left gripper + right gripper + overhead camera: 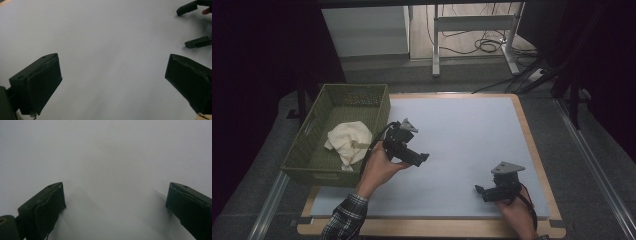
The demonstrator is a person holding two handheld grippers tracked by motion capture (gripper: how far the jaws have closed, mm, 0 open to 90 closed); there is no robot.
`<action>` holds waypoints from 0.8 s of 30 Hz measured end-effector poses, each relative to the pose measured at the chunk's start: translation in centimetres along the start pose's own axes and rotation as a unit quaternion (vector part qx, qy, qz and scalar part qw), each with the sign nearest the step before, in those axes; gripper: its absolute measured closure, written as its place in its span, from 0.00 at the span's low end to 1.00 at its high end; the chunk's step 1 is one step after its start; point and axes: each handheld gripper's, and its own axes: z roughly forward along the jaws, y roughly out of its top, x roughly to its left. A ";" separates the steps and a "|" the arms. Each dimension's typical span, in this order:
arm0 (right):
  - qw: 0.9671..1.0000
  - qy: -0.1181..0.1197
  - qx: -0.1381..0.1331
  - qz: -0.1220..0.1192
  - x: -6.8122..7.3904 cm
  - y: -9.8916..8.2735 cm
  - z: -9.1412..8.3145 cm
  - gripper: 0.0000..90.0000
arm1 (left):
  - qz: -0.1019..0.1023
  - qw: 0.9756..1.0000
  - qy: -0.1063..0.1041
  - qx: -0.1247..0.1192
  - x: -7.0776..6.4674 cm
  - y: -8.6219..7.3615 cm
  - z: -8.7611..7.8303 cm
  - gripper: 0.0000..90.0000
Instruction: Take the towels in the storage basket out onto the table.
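Cream cloth in the green basket at the left edge of the worktop, crumpled into a loose heap against the basket floor, nearer the right wall. Probably light and soft, no stiffness at all, likely to sag and unfold when lifted; not fragile, not slippery, but easy to catch on the woven basket wall. Best to pinch a raised fold on top of the heap, deep enough to gather several layers, not a thin single edge. Left claw just beside the basket, above the worktop, pointing away from the cloth toward the middle; jaws spread wide, nothing between them. Right claw near the front right corner of the worktop, well apart from the basket, jaws also spread and holding nothing. From the high view: basket, cloth, both hands and a checked sleeve at the bottom, so the relation of claws to cloth readable there. From the left gripper view: own open left claw over bare pale surface, with the two jaws of the right claw far off at the top right. From the right gripper view: open right claw close over plain pale surface, with soft shadows under the jaws.
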 end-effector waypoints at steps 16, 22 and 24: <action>1.000 0.000 0.000 0.001 0.0 0.0 0.0 0.02 | -0.017 0.999 0.038 0.003 4.5 0.7 -2.3 0.01; 1.000 0.000 0.000 0.000 0.0 0.0 0.0 0.02 | -0.034 0.998 0.053 0.002 6.2 0.5 -3.3 0.02; 1.000 0.000 0.000 0.000 0.0 0.0 0.0 0.02 | -0.038 0.997 0.061 0.003 6.9 0.4 -3.7 0.02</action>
